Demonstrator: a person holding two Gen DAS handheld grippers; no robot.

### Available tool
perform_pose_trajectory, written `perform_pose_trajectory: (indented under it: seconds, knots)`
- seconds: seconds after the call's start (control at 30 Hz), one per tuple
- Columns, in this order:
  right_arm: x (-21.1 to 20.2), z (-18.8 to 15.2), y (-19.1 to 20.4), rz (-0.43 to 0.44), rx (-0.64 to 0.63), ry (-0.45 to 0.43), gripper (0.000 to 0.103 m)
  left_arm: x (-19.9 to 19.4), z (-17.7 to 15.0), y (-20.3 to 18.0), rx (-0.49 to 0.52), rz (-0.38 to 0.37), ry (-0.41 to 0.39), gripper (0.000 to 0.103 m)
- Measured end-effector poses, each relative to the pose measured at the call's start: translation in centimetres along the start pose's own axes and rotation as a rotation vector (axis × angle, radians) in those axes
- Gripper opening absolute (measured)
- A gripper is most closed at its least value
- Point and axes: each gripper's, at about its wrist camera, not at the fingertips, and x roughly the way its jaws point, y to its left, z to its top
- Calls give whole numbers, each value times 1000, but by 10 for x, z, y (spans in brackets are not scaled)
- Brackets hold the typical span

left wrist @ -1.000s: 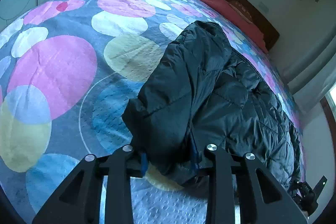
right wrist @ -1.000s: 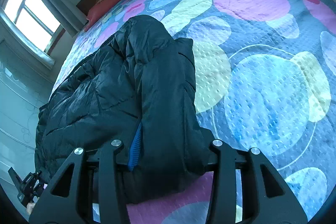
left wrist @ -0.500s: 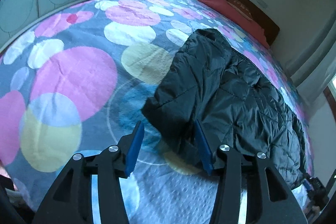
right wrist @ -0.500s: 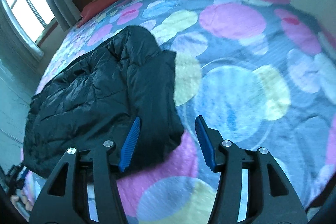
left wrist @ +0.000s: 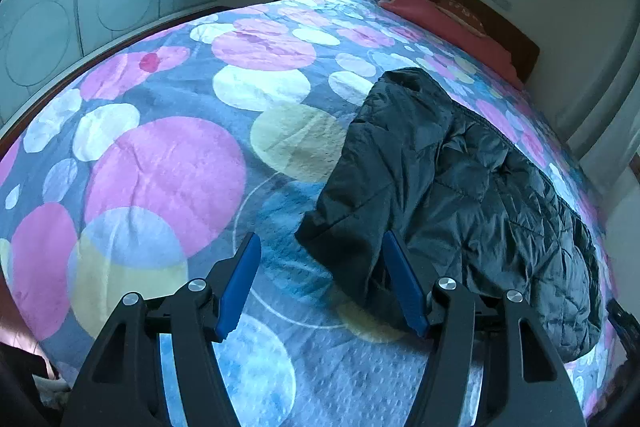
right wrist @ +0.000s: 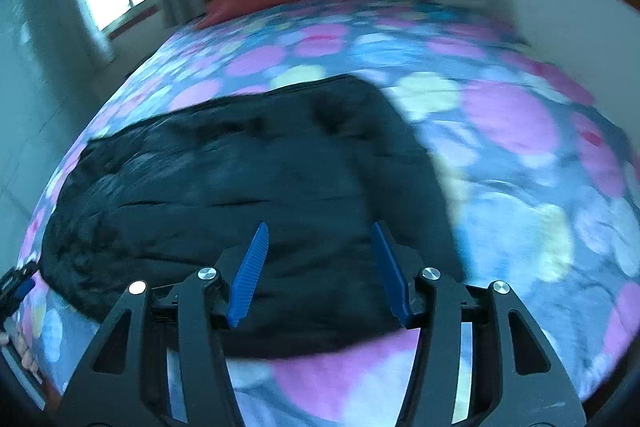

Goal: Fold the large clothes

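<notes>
Both tongs have let go of the black jacket (left wrist: 460, 187) since a second ago. The left tongs (left wrist: 322, 283) are opening, the sleeve's edge just beside one pad; the right tongs (right wrist: 318, 271) stand open above the fabric, gripping nothing. The jacket lies folded near the bed's (left wrist: 168, 163) foot edge, toward one side – wide bare bedspread stretches to the other. A red pillow (left wrist: 448, 23) sits at the headboard. The left view is sharp; the right view is blurred – it shows two windows.
</notes>
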Motion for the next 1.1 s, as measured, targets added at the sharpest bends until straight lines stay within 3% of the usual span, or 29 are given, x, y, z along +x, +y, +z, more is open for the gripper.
perform_pose_trajectory:
  seconds: [0.27,0.4,0.47,0.83,1.1]
  knots:
    - [53,29,96,-26,-174,-20,52,12,19,-12,11,3,-13,64]
    - [89,24,118,-109,-236,19,52,23,29,-18,10,6,-12,69]
    - [111,14,119,-135,-247,64,52,29,33,-21,14,4,-5,70]
    - [120,1,120,-149,-247,29,53,80,60,-37,23,-81,92,76]
    - [117,-7,119,-150,-245,11,53,134,61,-29,-27,-212,278,85]
